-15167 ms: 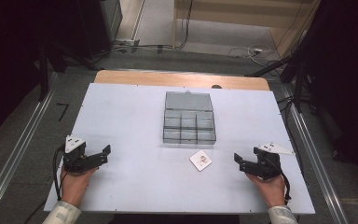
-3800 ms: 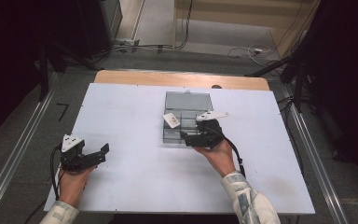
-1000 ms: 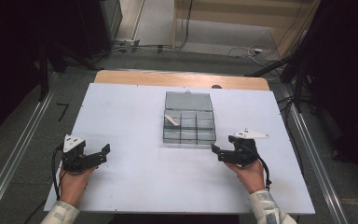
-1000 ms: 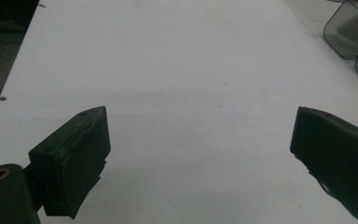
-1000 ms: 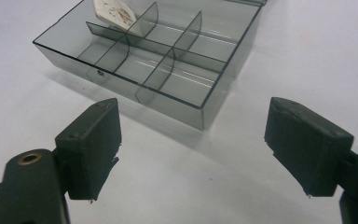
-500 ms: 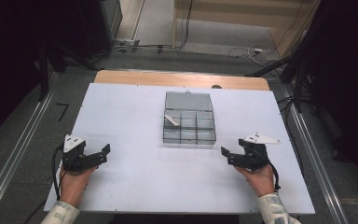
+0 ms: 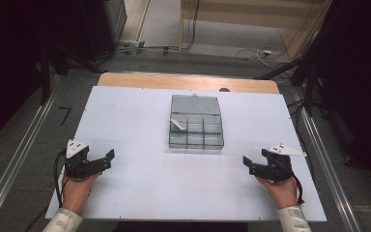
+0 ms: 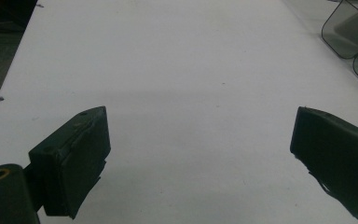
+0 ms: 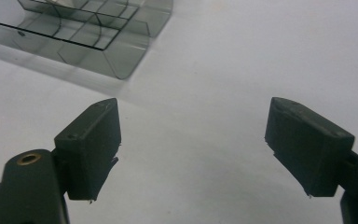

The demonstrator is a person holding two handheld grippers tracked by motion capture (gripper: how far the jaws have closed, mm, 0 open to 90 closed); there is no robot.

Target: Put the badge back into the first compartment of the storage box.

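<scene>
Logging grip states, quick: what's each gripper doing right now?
Left gripper: open, holding nothing.
Right gripper: open, holding nothing.

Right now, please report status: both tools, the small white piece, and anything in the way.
Left tool open, empty. Right tool open, empty. White piece in the box, back-left compartment. Table bare between tools.

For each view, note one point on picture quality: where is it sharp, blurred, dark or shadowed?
High view: the white table is evenly lit, the surroundings dark. Left gripper view: jaws sharp, the clear box cut off at the corner. Right gripper view: the compartment box looks slightly smeared and casts a soft shadow.
</scene>
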